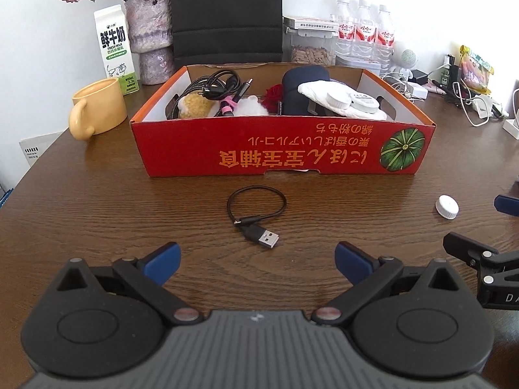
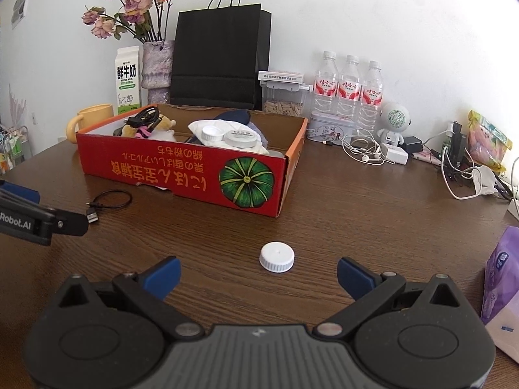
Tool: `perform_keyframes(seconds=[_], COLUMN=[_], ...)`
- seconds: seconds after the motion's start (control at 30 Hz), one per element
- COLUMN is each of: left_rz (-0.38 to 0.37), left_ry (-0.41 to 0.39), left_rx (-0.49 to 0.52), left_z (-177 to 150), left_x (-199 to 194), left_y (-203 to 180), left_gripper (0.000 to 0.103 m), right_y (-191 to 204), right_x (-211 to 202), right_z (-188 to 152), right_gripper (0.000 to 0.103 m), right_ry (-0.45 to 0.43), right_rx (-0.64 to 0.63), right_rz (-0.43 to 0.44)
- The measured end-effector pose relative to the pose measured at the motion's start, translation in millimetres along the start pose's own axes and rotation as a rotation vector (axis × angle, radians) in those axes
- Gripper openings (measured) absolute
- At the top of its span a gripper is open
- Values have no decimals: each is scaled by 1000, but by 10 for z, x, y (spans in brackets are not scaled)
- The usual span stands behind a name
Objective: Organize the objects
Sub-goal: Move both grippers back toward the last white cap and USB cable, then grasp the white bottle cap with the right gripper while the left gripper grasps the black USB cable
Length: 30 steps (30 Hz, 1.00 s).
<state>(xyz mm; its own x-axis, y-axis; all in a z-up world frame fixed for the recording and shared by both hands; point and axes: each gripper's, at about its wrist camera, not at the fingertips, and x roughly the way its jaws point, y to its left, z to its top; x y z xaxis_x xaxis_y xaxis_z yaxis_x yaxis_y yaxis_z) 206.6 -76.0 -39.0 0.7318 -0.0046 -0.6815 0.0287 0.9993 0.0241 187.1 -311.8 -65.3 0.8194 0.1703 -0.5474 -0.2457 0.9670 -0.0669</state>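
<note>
Box (image 1: 282, 149) sits mid-worktop (image 1: 97, 201), cable (image 1: 256, 217) just near of it, cap (image 1: 447, 206) off to the right, mug (image 1: 97, 107) left, bottles (image 1: 363, 32) far behind.

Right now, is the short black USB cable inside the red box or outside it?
Outside. The short black USB cable lies looped on the wooden table, in front of the red box, untouched by either gripper.

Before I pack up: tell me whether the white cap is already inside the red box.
No, the white cap lies on the table, outside the red box.
</note>
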Motion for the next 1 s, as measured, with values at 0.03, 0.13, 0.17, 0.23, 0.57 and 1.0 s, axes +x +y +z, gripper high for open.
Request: perform_keyframes(seconds=[0.03, 0.13, 0.17, 0.23, 0.57, 1.0], left_rz=[0, 4, 2, 6, 7, -9], left_ry=[6, 23, 27, 33, 58, 2], left_rx=[-2, -5, -6, -4, -15, -1], left_z=[12, 51, 67, 95, 171, 170], left_x=[36, 137, 169, 225, 490, 405], left_y=[0, -15, -18, -30, -31, -59], left_gripper=[103, 103, 103, 103, 103, 47], right_y=[-6, -38, -53, -80, -198, -138], right_x=[27, 131, 178, 258, 543, 503], right_z=[9, 42, 56, 80, 142, 136], right_gripper=[103, 103, 103, 103, 99, 27], right_ry=[3, 18, 25, 37, 79, 60], right_rx=[0, 3, 5, 9, 54, 41], right_rz=[1, 2, 3, 1, 28, 91])
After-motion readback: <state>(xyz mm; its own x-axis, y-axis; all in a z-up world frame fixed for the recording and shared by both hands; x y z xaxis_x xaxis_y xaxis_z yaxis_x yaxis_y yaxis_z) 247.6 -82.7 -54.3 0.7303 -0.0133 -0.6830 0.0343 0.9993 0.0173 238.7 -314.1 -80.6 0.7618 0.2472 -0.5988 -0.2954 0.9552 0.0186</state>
